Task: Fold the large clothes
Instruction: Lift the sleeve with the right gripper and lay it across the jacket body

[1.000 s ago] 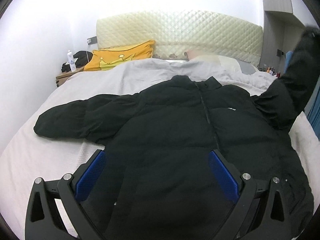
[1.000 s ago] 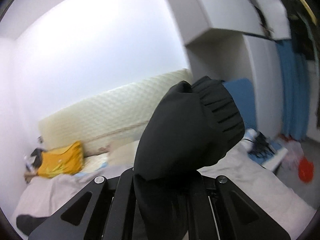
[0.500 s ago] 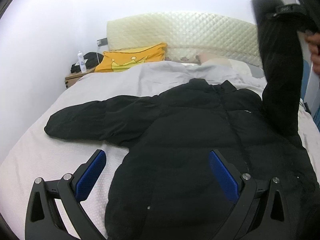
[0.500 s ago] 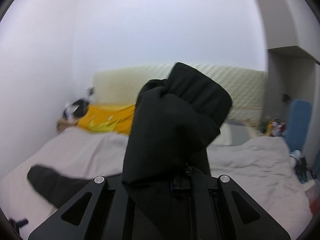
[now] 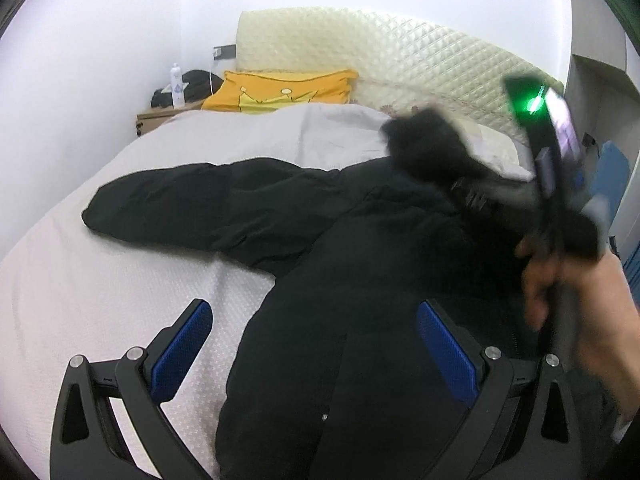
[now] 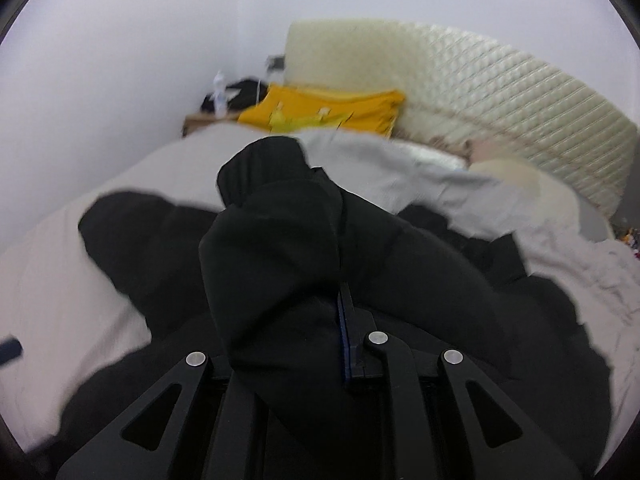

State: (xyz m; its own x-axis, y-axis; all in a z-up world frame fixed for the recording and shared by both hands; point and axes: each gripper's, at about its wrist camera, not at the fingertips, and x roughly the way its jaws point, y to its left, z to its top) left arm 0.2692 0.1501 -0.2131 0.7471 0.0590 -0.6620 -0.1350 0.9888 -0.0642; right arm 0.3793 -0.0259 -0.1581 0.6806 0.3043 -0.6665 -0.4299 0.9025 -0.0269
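A black puffer jacket lies face up on the bed, its left sleeve stretched out flat. My left gripper is open and empty, hovering above the jacket's lower part. My right gripper is shut on the jacket's right sleeve cuff and holds it over the jacket's chest. In the left wrist view the right gripper and the hand holding it appear blurred at right with the cuff.
A quilted cream headboard and a yellow pillow lie at the far end. A bedside table with a bottle and a dark bag stands at the far left. A grey blanket covers the bed's head end.
My right gripper has swung the right sleeve from high at the right down and leftward across the jacket's chest. My left gripper has shifted to the left over the jacket's lower edge.
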